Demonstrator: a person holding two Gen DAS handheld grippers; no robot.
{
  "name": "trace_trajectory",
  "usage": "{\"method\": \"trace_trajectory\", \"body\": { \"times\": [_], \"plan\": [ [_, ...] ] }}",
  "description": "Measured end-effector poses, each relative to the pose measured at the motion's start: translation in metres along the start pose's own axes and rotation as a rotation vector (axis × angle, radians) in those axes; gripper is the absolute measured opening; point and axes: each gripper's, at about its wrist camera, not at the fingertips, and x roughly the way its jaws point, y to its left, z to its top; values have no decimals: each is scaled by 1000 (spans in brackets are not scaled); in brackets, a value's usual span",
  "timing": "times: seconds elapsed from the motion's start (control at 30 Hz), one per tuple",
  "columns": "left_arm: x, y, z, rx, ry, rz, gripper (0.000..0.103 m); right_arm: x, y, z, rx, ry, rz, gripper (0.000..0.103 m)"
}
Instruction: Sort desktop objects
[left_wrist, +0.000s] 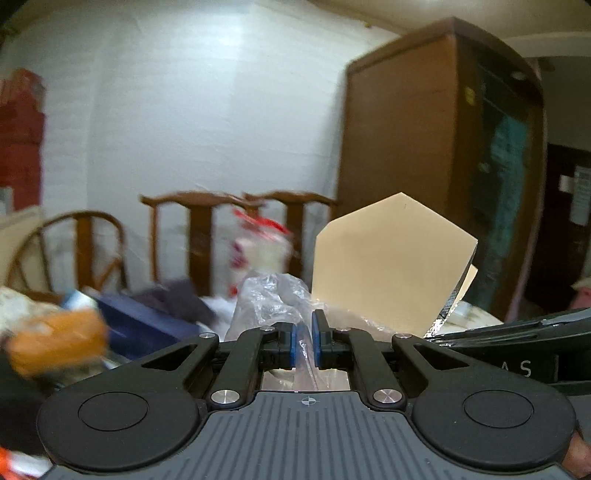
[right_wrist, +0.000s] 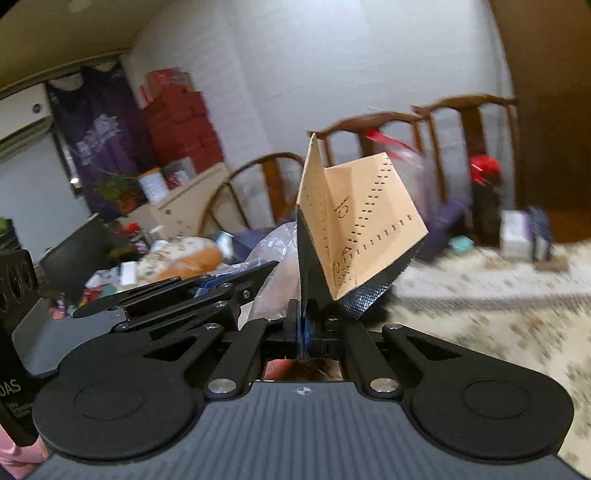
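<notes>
Above the cluttered counter, well clear of its floral cloth, both grippers are raised with loads. Step in hand, as I judge it: carrying 2 picked items off toward wherever they get sorted; no bin or destination shows in either view.

Left gripper: jaws nearly closed, blue pads pinching a thin fold of a clear plastic bag; the bag bunches up ahead of the fingertips.

Right gripper: jaws fully closed on the lower edge of a tan folded card, black-backed, printed with rows of dashes. It stands upright above the jaws, creased open like a book, touching nothing else. Seen from the left wrist, the card sits just beside the bag.

Next move calls for picking a place for each item, lowering without snagging the other load, then releasing 1 at a time. Background blurred; chairs stand at the far counter edge.
</notes>
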Motion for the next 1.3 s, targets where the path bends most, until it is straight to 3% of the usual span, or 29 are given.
{"method": "trace_trajectory", "body": {
  "times": [0.33, 0.53, 0.6, 0.63, 0.67, 0.7, 0.8, 0.83, 0.87, 0.93, 1.07, 1.2, 1.3],
  "plan": [
    [-25, 114, 36, -28, -16, 210, 21, 82, 102, 46, -102, 7, 133, 3],
    [-6, 182, 20, -110, 35, 278, 23, 157, 127, 46, -91, 107, 158, 3],
    [2, 198, 10, -128, 68, 290, 23, 179, 131, 38, -100, 152, 129, 3],
    [8, 207, 6, -132, 84, 301, 25, 185, 134, 34, -114, 172, 114, 3],
    [12, 211, 2, -130, 102, 313, 34, 191, 135, 30, -134, 192, 105, 5],
    [13, 212, -4, -124, 118, 322, 49, 194, 135, 26, -149, 201, 95, 7],
    [14, 214, -13, -103, 125, 360, 75, 191, 135, 18, -190, 206, 65, 19],
    [15, 214, -15, -94, 130, 376, 79, 188, 134, 19, -189, 205, 54, 30],
    [15, 213, -15, -79, 129, 392, 82, 187, 134, 19, -187, 210, 43, 49],
    [13, 211, -14, -39, 121, 424, 85, 182, 130, 19, -202, 224, 33, 70],
    [4, 200, -7, 25, 94, 495, 91, 173, 125, 19, -241, 223, -13, 71],
    [-12, 189, 5, 45, 42, 522, 96, 163, 119, 19, -239, 242, 7, 71],
    [-21, 184, 11, 44, 8, 536, 99, 156, 121, 20, -276, 199, -44, 76]
  ]
}}
